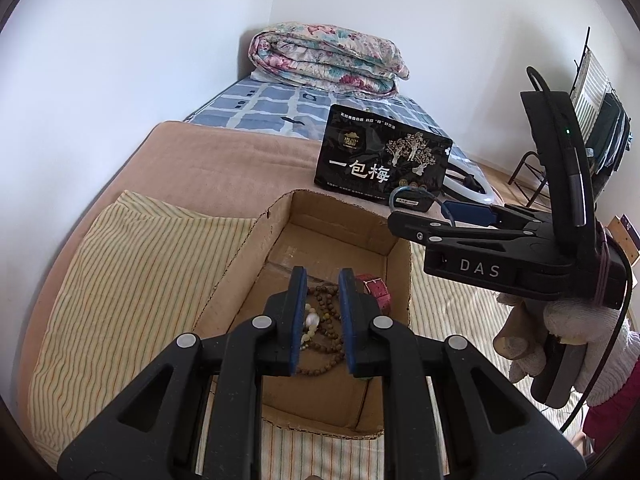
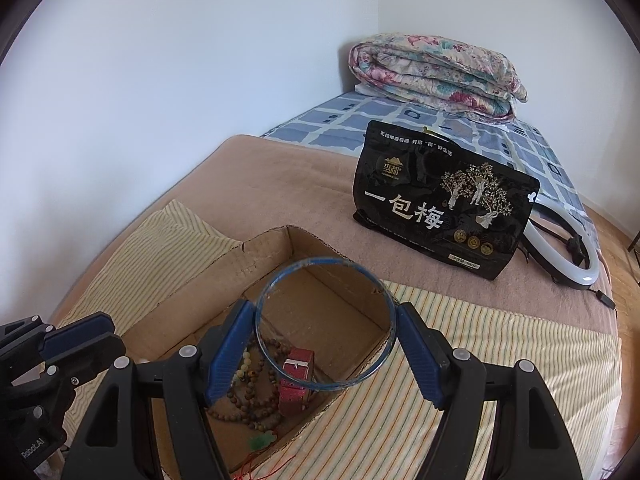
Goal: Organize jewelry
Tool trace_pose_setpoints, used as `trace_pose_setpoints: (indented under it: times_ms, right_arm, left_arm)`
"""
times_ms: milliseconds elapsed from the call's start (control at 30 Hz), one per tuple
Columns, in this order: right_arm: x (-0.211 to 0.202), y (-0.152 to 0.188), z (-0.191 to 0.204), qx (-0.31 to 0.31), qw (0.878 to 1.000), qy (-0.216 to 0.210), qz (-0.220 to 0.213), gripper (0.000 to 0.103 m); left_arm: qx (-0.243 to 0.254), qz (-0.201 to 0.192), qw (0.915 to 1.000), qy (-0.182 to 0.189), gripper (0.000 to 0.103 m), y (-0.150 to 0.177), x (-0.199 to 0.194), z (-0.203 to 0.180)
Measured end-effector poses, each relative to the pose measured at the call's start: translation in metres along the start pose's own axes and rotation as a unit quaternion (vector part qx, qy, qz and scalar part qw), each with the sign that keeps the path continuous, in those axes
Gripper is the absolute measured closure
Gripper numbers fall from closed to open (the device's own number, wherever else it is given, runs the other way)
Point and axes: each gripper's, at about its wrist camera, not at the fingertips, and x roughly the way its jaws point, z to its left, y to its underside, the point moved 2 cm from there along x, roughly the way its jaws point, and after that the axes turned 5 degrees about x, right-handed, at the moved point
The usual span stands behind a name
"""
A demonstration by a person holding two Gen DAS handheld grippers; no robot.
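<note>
An open cardboard box (image 1: 396,264) (image 2: 276,244) sits on a striped cloth on the bed. Inside lie brown bead strands (image 1: 326,320) (image 2: 256,396), a red watch strap (image 1: 376,286) (image 2: 296,380) and a green pendant (image 2: 262,440). My left gripper (image 1: 322,280) hovers over the beads, jaws slightly apart and empty. My right gripper (image 2: 326,320) is shut on a blue bangle (image 2: 326,320), held above the box's right side. The right gripper also shows in the left wrist view (image 1: 416,204), with the bangle (image 1: 412,194) at its tip.
A black snack bag (image 1: 380,156) (image 2: 440,204) stands behind the box. A white ring light (image 2: 568,256) lies beside it. A folded floral quilt (image 1: 324,60) (image 2: 432,76) lies at the bed's far end. A wall runs along the left.
</note>
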Motion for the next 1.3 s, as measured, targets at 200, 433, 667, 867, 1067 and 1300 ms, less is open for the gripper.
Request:
trace_pose_setpoints:
  times_ms: [200,433,667,867,1067,1300]
  right_arm:
    - [-0.001,0.0,-0.002,0.005,1.0,0.001,-0.004,0.022]
    - [-0.005,0.002,-0.004,0.007,1.0,0.005,-0.009,0.015]
    - [-0.018,0.005,-0.01,0.015,1.0,0.009,-0.015,0.014]
    - [-0.046,0.012,-0.013,0.015,0.999,0.012,-0.032,0.014]
    - [-0.083,0.023,-0.017,0.016,0.998,0.017,-0.052,0.011]
    - [-0.123,0.041,-0.028,0.028,0.996,0.027,-0.074,0.009]
  left_arm:
    - [0.0,-0.008,1.0,-0.005,0.054,0.0,-0.003,-0.001]
    - [0.003,-0.004,1.0,-0.009,0.051,-0.001,-0.003,-0.003]
    - [0.01,-0.01,0.9998,-0.014,0.041,0.0,-0.011,-0.008]
    - [0.018,-0.016,0.9996,-0.016,0.041,-0.001,-0.025,-0.015]
    - [0.038,-0.031,0.9986,-0.022,0.036,-0.003,-0.045,-0.028]
    - [0.043,-0.056,0.9974,-0.015,0.025,-0.004,-0.072,-0.042]
